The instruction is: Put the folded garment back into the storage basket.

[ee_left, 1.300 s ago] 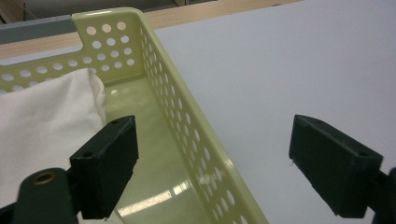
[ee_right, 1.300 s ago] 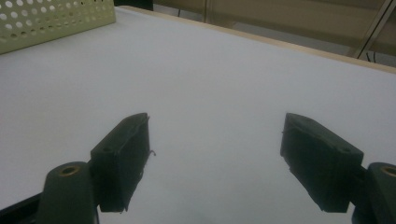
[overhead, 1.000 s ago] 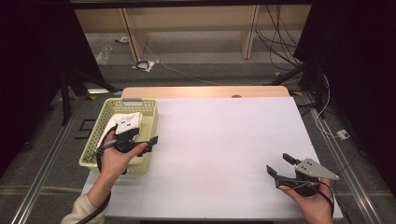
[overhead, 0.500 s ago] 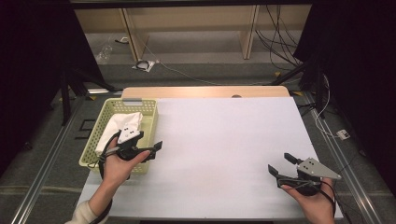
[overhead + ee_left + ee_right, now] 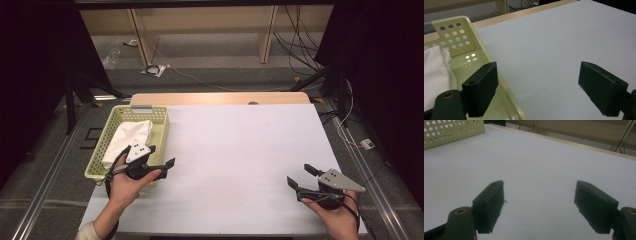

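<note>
So the left gripper [image 5: 159, 159] has backed out of the yellow-green basket [image 5: 104, 159] toward the near edge, and it comes away empty. A second ago it was sitting over the white cloth [image 5: 129, 141]; now it hangs across the basket's near right rim, one jaw over the inside, the other over the white table [image 5: 240, 150]. Jaws are spread wide with nothing between them. The cloth is lying bunched in the basket at the far left of the table, not gripped by anything. My read: either the cloth was just dropped off there, or the grab hasn't happened yet.

Pose-wise, the left hand [image 5: 131, 181] holds its gripper roughly level, pointing right and slightly far. The right gripper [image 5: 300, 176] hasn't budged: parked near the table's near right corner, jaws open and empty, pointing left across the bare table.
</note>
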Motion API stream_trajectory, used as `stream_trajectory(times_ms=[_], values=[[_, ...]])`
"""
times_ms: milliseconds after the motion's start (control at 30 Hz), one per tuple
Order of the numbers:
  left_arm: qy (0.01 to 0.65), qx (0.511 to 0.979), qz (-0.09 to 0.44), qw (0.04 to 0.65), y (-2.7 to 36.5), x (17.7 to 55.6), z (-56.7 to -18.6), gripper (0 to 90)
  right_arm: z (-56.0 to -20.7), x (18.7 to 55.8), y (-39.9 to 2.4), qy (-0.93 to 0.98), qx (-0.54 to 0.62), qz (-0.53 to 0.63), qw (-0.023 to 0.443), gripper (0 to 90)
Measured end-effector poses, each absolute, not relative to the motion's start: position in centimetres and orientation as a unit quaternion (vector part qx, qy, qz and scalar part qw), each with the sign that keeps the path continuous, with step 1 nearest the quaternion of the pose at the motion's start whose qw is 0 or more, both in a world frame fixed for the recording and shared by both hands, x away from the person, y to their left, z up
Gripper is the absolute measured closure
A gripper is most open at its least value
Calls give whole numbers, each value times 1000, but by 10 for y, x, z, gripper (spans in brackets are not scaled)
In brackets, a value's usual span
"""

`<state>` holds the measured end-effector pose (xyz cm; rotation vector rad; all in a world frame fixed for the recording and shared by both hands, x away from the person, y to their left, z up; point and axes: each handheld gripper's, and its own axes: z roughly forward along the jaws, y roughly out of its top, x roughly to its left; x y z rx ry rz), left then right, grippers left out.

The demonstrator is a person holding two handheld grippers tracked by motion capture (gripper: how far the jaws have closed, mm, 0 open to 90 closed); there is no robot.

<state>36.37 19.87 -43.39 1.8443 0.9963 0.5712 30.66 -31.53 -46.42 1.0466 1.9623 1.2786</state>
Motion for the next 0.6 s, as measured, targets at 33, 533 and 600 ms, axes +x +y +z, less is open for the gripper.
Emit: stream_trajectory(times_ms=[33, 533, 600], values=[[405, 751, 233, 467, 198, 362, -434, 158, -464, 306, -315, 734, 392, 476, 284, 249], [388, 756, 241, 469, 197, 347, -441, 158, -465, 307, -316, 733, 391, 478, 285, 249], [387, 756, 242, 469, 197, 345, -442, 158, -465, 307, -316, 735, 391, 476, 284, 249]])
